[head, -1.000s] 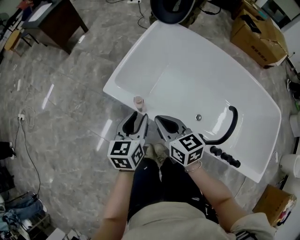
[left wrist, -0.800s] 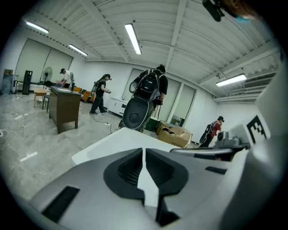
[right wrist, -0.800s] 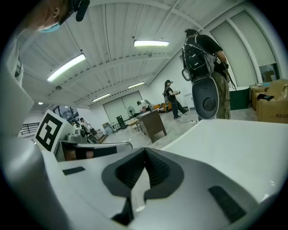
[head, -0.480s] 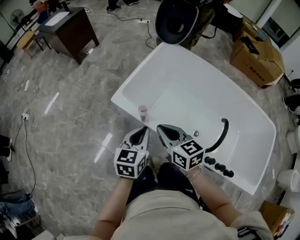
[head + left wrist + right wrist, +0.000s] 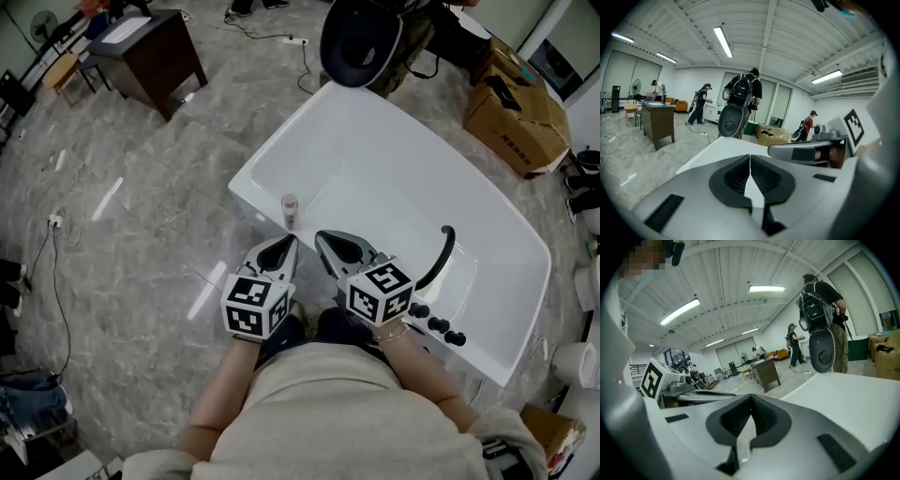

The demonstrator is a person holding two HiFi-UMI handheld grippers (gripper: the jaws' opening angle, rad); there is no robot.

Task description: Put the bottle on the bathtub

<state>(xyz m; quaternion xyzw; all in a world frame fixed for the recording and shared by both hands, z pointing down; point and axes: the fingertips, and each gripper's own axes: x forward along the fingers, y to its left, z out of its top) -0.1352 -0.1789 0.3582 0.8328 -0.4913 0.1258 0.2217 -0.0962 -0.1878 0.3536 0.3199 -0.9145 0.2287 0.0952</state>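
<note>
K: Both grippers have backed off from the bottle [image 5: 290, 210] since a second ago. The left gripper [image 5: 288, 241] had its jaws apart then, and they're together now.
M: Containers?
K: White bathtub [image 5: 394, 159]. The bottle stands upright on its near rim, not down in the basin. Black curved spout [image 5: 442, 253] and black knobs [image 5: 436, 325] sit on the rim, off to the right gripper's right. Cardboard box [image 5: 514, 108] is far beyond the tub, contents too small to tell.
M: Left jaws?
K: Fully closed, pads meeting at the tip, nothing between them, touching nothing.
M: Right gripper [image 5: 324, 237]?
K: Same, closed to a thin seam, empty.
M: Bottle versus grippers?
K: Just ahead of the left gripper's tips, near but apart. Ahead and to the left of the right gripper's tips. The grippers are side by side, close together. Neither gripper view shows the bottle, probably hidden below the jaw bodies. Only white tub shows past the jaws.
</note>
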